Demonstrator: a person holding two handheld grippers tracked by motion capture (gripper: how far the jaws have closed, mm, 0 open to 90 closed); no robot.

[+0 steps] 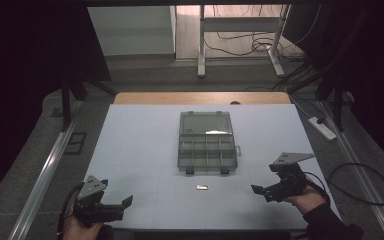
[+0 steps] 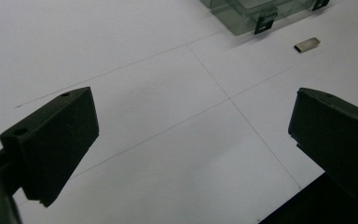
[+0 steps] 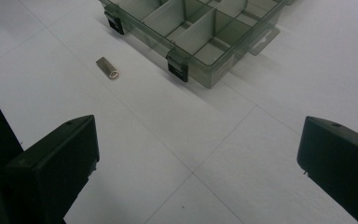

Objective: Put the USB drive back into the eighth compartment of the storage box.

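Left tool (image 1: 122,204): held low at the near left corner of the white tabletop (image 1: 140,145), jaws spread wide, nothing between them. In the left gripper view, bare white surface with thin seam lines lies between its two black jaws.

Right tool (image 1: 260,191): at the near right edge, held in the person's right hand (image 1: 307,196), grey three-cornered plate on top, cable trailing off to the right. Jaws wide apart and empty; in the right gripper view only tabletop lies between them.

Small flat silver metal piece (image 1: 202,187): lies loose on the tabletop between the two tools, nearer the middle, apart from both. It sits just in front of the box's near edge, not touching it. Seen also in the left gripper view (image 2: 306,44) and the right gripper view (image 3: 107,67).

Clear grey plastic compartment box (image 1: 206,149): centre of the tabletop, lid open and laid back away from the person, dividers visible, two dark latches on the near wall. Compartments near the front look empty in the right gripper view (image 3: 200,32).
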